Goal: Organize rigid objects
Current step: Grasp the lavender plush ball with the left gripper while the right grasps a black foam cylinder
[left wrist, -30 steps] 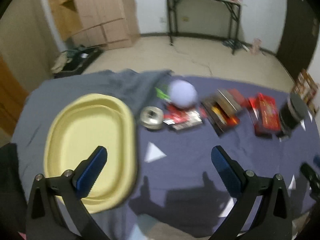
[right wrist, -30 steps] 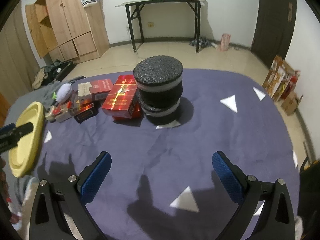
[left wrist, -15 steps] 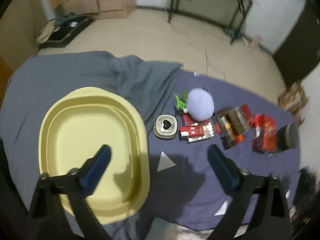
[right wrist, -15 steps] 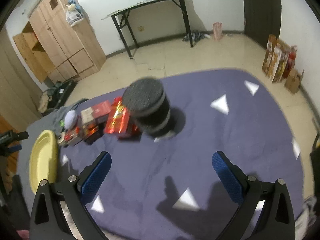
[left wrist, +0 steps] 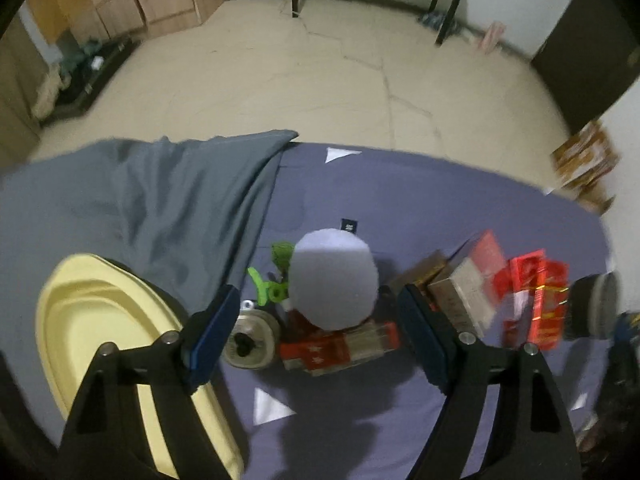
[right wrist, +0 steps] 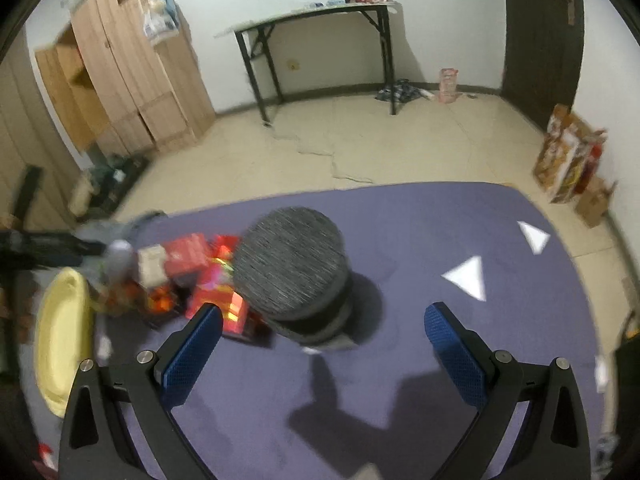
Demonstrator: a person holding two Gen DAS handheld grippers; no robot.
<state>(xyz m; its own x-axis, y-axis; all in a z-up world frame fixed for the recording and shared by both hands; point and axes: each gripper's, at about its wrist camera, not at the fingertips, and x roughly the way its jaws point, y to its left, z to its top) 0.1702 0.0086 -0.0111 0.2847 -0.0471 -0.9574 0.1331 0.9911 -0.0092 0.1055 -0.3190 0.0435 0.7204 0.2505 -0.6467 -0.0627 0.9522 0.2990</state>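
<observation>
My left gripper (left wrist: pixel 320 336) is open and empty, hovering above a pale lilac ball (left wrist: pixel 334 278) that rests on red and brown boxes (left wrist: pixel 340 346). A round metal tin (left wrist: pixel 250 346) and a green toy (left wrist: pixel 272 280) lie beside it. The yellow tray (left wrist: pixel 100 328) sits at the left. More red boxes (left wrist: pixel 536 296) lie to the right. My right gripper (right wrist: pixel 322 346) is open and empty, above a black foam cylinder (right wrist: pixel 292 268). Red boxes (right wrist: pixel 218 292) lie left of it, with the yellow tray (right wrist: pixel 60 336) further left.
The purple cloth (right wrist: pixel 420 320) with white triangles covers the table. A grey cloth (left wrist: pixel 160 200) is draped over the far left. The table edge drops to the beige floor (left wrist: pixel 320 80) beyond. The black cylinder shows blurred in the left wrist view (left wrist: pixel 592 312).
My left gripper has moved right and down, from over the yellow tray to over the lilac ball. My right gripper has closed in on the black cylinder. Both stay open.
</observation>
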